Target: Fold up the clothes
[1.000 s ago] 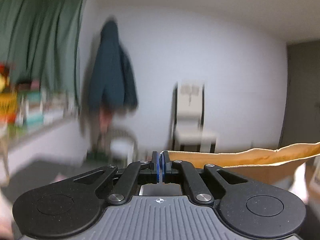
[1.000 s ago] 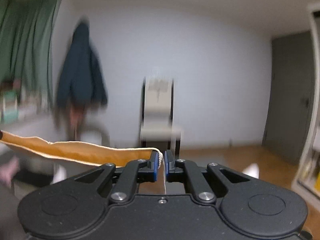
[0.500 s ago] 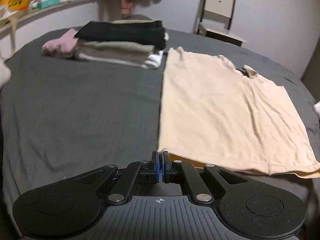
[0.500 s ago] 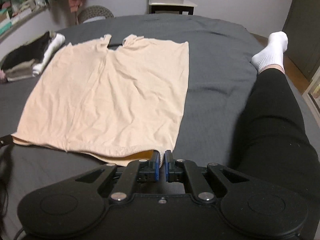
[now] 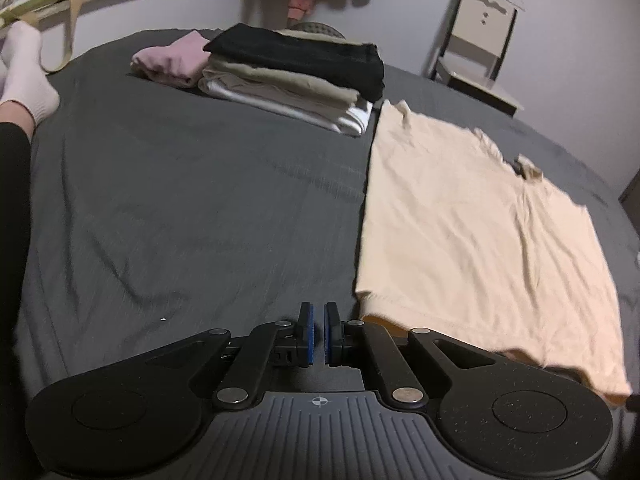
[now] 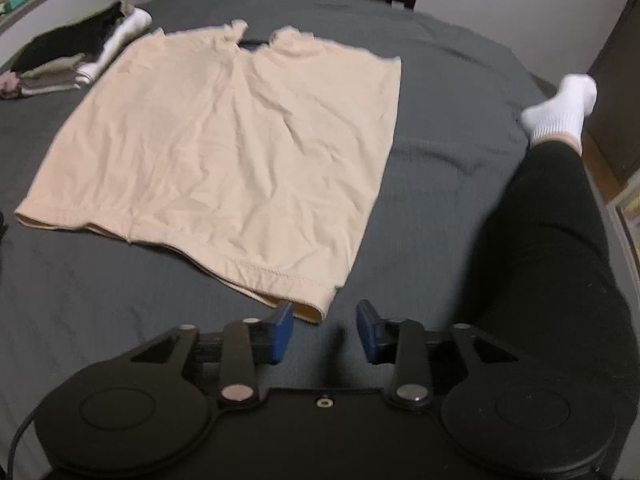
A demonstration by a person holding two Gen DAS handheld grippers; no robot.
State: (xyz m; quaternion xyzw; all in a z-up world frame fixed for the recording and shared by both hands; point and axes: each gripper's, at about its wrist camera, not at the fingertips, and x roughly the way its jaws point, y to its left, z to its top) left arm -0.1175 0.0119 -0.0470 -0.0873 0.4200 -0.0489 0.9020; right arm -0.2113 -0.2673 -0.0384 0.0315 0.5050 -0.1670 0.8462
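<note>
A beige sleeveless top (image 5: 460, 232) lies spread flat on the dark grey bed (image 5: 180, 200), straps at the far end and hem towards me. My left gripper (image 5: 318, 336) sits just left of the hem's near corner, its jaws a narrow gap apart with nothing between them. In the right wrist view the same top (image 6: 240, 140) fills the middle-left. My right gripper (image 6: 326, 332) stands wide open just off the hem's right corner, and its left finger (image 6: 282, 332) is beside the cloth edge.
A stack of folded clothes (image 5: 296, 76) with a pink garment (image 5: 172, 60) beside it lies at the bed's far left. A person's leg in black (image 6: 552, 240) with a white sock (image 6: 564, 108) lies on the right; another socked foot (image 5: 24, 76) is at the left. A chair (image 5: 476, 52) stands by the wall.
Both grippers swung the top down from the air onto the bed, then let go of the hem. The right opened wide; the left parted slightly.
</note>
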